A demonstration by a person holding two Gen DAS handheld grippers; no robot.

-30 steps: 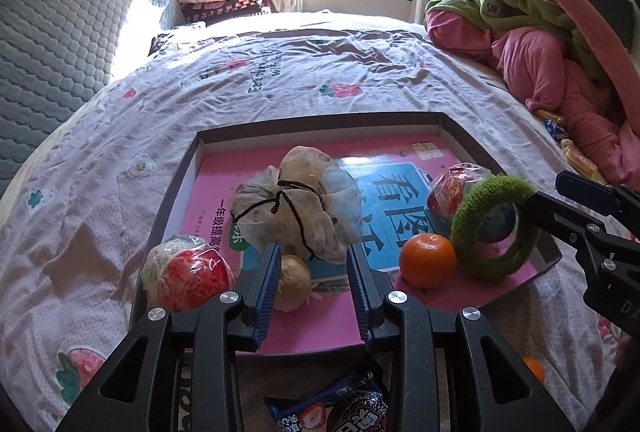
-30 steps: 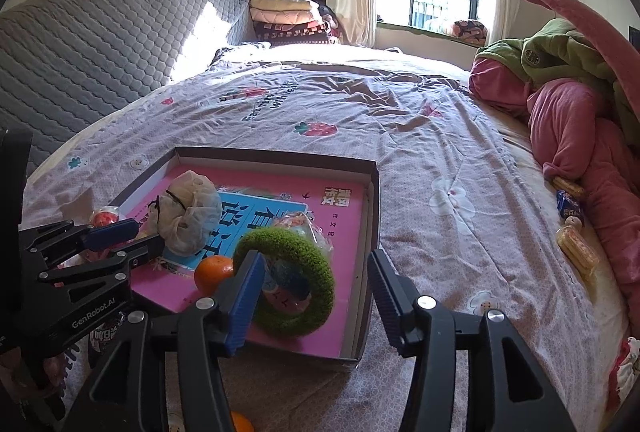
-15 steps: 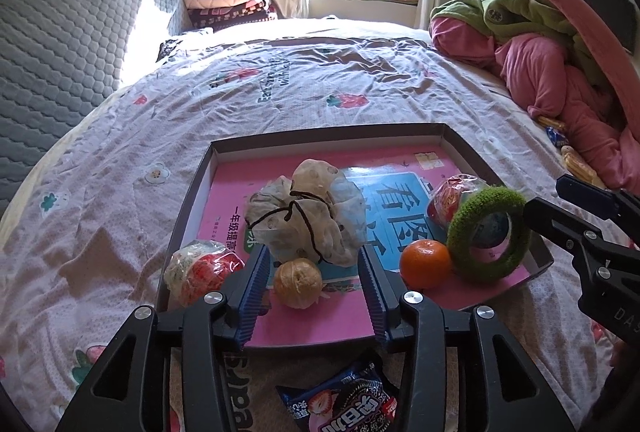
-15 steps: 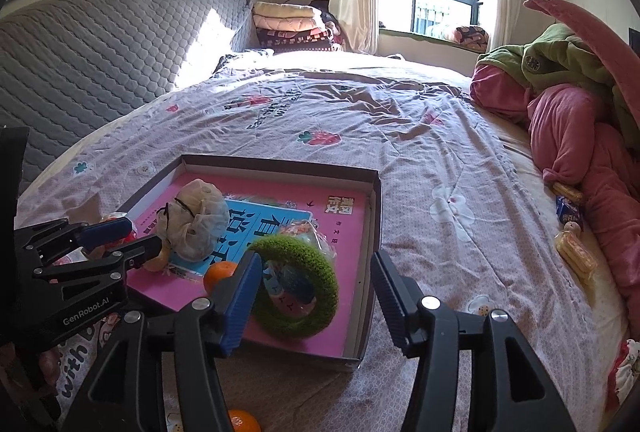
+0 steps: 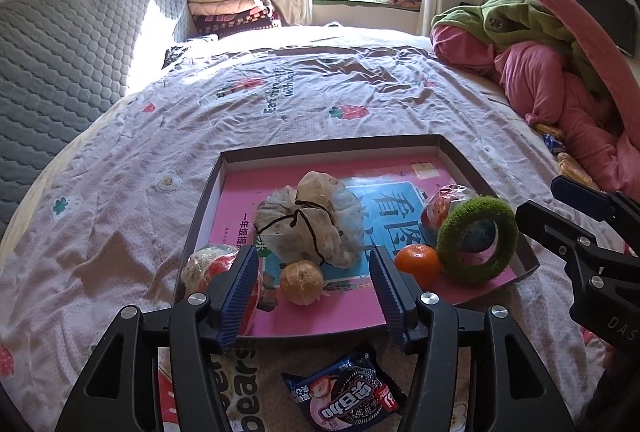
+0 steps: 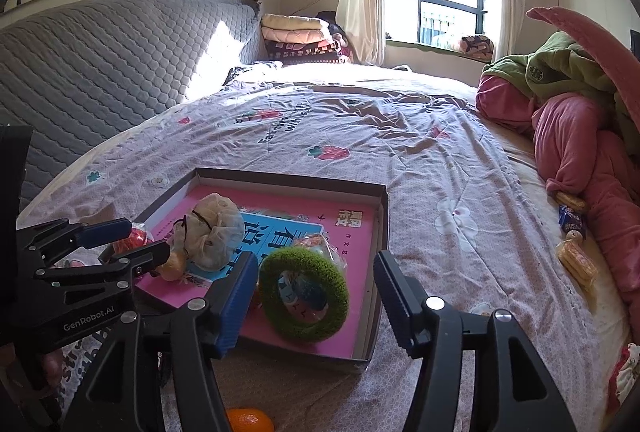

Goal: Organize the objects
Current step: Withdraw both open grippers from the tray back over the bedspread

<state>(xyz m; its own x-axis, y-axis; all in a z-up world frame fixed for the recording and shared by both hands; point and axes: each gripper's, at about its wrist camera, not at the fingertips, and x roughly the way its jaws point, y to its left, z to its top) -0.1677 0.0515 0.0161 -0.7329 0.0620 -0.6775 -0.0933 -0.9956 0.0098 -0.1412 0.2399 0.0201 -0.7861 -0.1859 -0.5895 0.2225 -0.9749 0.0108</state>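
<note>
A shallow box [image 5: 320,146] [image 6: 382,216] with a pink lining lies on the bed. It holds a tied mesh bag [image 5: 310,220] [image 6: 212,228], a pale brownish fruit [image 5: 301,282], an orange [image 5: 418,264], a green fuzzy ring [image 5: 476,240] [image 6: 302,294] leaning on a wrapped ball [image 5: 444,206], and a netted red fruit [image 5: 208,264]. My left gripper [image 5: 314,296] is open and empty, just before the brownish fruit. My right gripper [image 6: 314,304] is open and empty, its fingers either side of the ring's near edge.
A dark snack packet [image 5: 346,392] lies on the bed before the box. Another orange [image 6: 250,420] lies below the right gripper. Pink and green bedding [image 5: 560,72] is piled at right, with small snacks [image 6: 574,256] beside it. A grey headboard [image 5: 60,52] is at left.
Both grippers have drawn back from the box toward me. The left gripper's fingers have opened wider and left the brownish fruit in the box. The ring stays leaning in the box.
</note>
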